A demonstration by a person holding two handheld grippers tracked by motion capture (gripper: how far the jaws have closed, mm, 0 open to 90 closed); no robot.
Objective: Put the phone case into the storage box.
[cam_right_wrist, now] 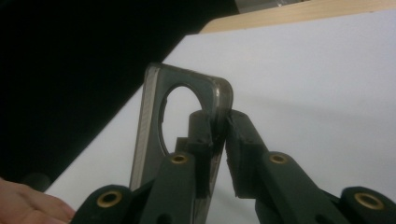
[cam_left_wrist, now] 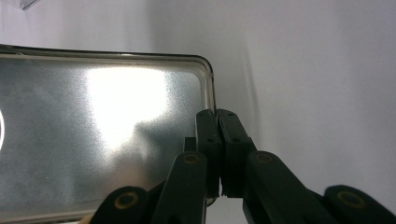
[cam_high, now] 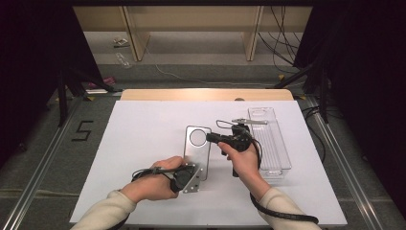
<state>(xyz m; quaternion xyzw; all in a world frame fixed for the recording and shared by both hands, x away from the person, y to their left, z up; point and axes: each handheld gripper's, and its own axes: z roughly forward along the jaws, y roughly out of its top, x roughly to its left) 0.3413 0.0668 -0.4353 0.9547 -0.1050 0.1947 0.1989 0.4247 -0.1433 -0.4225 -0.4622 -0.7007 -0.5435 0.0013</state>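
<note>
A smoky clear phone case with a round hole near its far end lies lengthwise on the white table. My left gripper comes in at the case's near end. In the left gripper view my left gripper is shut, its jaws pinching the side rim of the case near a corner. My right gripper reaches the far right side of the case, beside the hole. In the right gripper view my right gripper is shut on the rim of the case, one jaw inside the hole.
A long clear plastic tray stands to the right of the case, with a slim metal tool lying across its far end. The table's wooden far edge lies beyond. Dark curtains flank both sides.
</note>
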